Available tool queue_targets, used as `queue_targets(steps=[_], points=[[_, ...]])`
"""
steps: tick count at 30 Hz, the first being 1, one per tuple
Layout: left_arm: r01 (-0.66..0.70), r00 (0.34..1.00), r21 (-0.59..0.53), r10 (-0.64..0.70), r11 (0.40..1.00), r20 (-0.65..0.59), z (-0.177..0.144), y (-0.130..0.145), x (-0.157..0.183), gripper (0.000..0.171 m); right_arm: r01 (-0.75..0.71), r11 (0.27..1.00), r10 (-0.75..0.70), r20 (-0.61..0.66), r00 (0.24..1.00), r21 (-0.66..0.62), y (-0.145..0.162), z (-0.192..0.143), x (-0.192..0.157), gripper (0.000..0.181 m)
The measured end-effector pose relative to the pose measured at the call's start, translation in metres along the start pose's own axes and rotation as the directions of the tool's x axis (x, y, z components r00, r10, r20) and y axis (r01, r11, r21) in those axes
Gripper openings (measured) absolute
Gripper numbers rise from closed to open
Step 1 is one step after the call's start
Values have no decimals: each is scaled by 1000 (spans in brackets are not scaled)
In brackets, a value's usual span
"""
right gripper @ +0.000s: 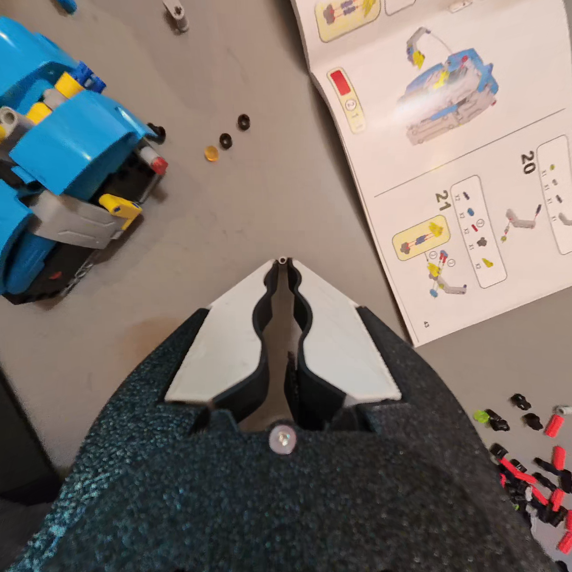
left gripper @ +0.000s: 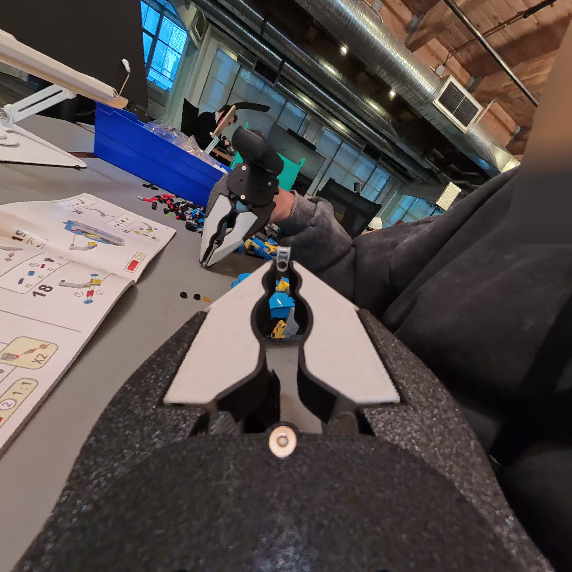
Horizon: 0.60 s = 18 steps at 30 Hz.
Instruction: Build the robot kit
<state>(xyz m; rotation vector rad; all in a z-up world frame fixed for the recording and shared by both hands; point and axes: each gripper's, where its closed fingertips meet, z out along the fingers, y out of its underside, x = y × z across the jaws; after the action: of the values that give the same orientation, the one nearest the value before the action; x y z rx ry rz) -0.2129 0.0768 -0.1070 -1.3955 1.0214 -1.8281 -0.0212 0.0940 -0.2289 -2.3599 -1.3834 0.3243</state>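
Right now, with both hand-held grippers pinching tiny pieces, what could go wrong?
1. The left hand-held gripper grips the grey connector only at its tips; it may pop out.
2. The right hand-held gripper pinches a tiny white piece equally shallowly; it could drop among the loose pieces.

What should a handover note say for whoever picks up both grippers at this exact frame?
Left gripper: shut on a small light grey connector piece, held in the air above the blue partly built model.
Right gripper: tips down at the grey table, shut on a tiny white ring-shaped piece.
Layout: model left of the right gripper; open instruction booklet to its right; two black rings and an amber stud lie loose between them; pile of red and black pins at lower right; blue bin farther back.
Done: body panels on the model. Left: both held pieces unattached.
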Motion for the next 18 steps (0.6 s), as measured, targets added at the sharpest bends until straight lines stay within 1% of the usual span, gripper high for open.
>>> queue_targets(steps=[4, 18], points=[[-19, 1000, -17, 19, 1000, -8, 1, 3, 4, 6, -5, 1000, 5, 6, 1000, 9, 0, 1, 1, 5], [-12, 1000, -23, 11, 1000, -18, 2, 4, 5, 6, -32, 999, 32, 1, 999, 0, 6, -2, 4, 5]])
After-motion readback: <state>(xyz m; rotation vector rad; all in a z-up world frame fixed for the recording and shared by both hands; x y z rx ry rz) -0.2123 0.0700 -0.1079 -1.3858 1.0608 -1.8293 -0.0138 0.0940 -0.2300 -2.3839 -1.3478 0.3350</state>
